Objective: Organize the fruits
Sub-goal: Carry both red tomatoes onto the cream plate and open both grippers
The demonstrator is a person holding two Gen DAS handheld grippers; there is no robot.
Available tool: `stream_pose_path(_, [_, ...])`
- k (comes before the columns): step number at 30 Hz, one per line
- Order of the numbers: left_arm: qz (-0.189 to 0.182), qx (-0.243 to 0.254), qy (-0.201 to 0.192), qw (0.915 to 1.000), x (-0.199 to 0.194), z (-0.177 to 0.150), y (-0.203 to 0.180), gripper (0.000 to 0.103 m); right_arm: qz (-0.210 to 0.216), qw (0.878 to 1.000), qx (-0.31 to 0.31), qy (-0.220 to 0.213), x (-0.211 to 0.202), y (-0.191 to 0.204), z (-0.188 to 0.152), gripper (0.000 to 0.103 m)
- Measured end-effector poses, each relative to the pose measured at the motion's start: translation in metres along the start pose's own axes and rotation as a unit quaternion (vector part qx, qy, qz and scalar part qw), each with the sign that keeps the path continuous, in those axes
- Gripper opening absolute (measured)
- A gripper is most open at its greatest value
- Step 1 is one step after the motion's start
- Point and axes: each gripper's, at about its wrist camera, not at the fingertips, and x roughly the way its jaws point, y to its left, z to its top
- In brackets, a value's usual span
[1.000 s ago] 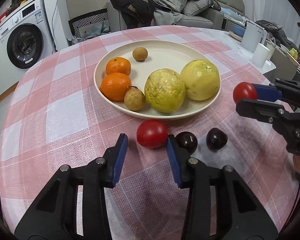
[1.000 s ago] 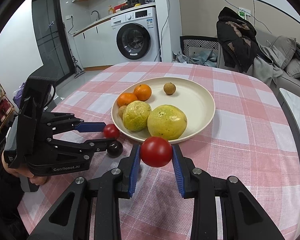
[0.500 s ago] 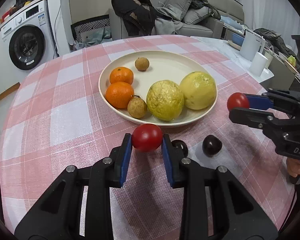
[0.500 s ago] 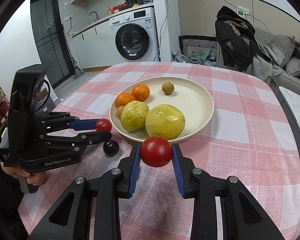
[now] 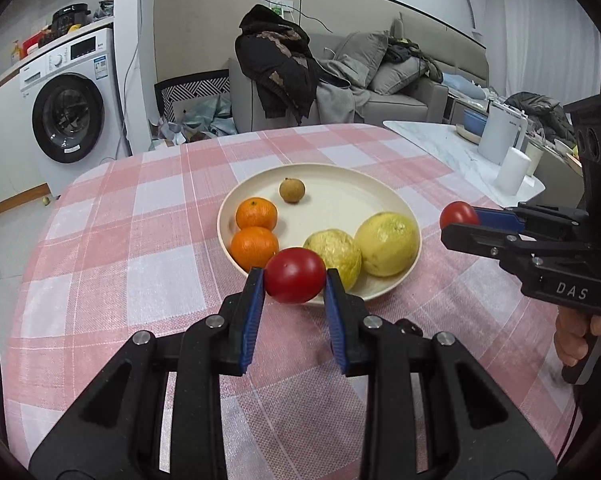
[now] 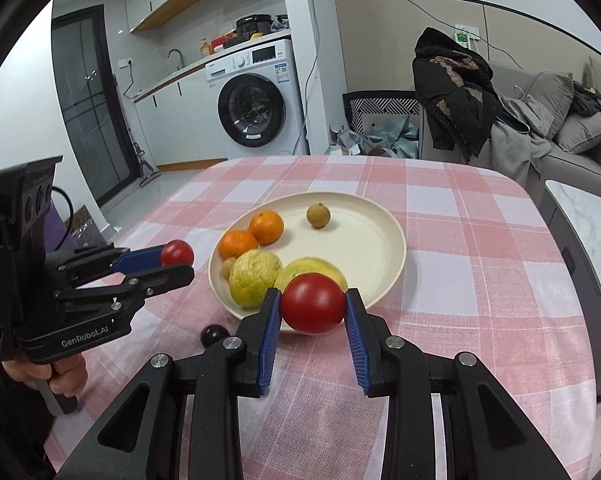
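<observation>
My left gripper [image 5: 294, 276] is shut on a red tomato [image 5: 295, 275] and holds it above the table, just before the near rim of the cream plate [image 5: 380, 188]. My right gripper [image 6: 312, 304] is shut on a second red tomato [image 6: 312, 303], also raised near the plate's rim [image 6: 394, 264]. The plate holds two oranges [image 5: 255, 227], two yellow-green fruits [image 5: 387, 243] and small brown fruits [image 5: 291, 191]. A dark plum [image 6: 213, 334] lies on the pink checked cloth below the plate; any second plum is hidden.
The round table [image 5: 112, 240] has a pink checked cloth. A white marble side table with a kettle [image 5: 498, 138] and cups stands to the right. A washing machine [image 6: 256, 100] and a sofa with clothes [image 5: 284, 72] are behind.
My left gripper closed on the tomato that lay on the cloth and lifted it. Both grippers have risen, each with its tomato.
</observation>
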Motion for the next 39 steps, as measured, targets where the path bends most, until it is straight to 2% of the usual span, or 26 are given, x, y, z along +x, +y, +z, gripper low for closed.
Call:
stream_pose_path(8, [0.007,-0.009,-0.006,0.9999,0.001,0.014,-0.003,0.027,-0.005,1.000,0.010,-0.015,0.002,-0.008,0.017,0.033])
stream_pose_path(19, [0.011,-0.004,-0.005,0.9999,0.030,0.034,-0.008,0.027,-0.011,0.999,0.035,-0.002,0.020,-0.023,0.029,0.033])
stream_pose_path(29, [0.016,-0.015,0.006,0.9997,0.057,0.033,-0.005,0.027,-0.008,0.998,0.062,0.009,0.043,-0.024,0.036,0.033])
stream_pose_path(34, [0.021,-0.019,0.005,0.9996,0.063,0.032,-0.002,0.027,-0.030,0.998,0.064,0.005,0.052,-0.026,0.034,0.033])
stream_pose_path(39, [0.020,-0.021,0.003,0.9996,0.065,0.031,0.000,0.027,-0.039,0.996,0.073,0.019,0.061,-0.036,0.032,0.033])
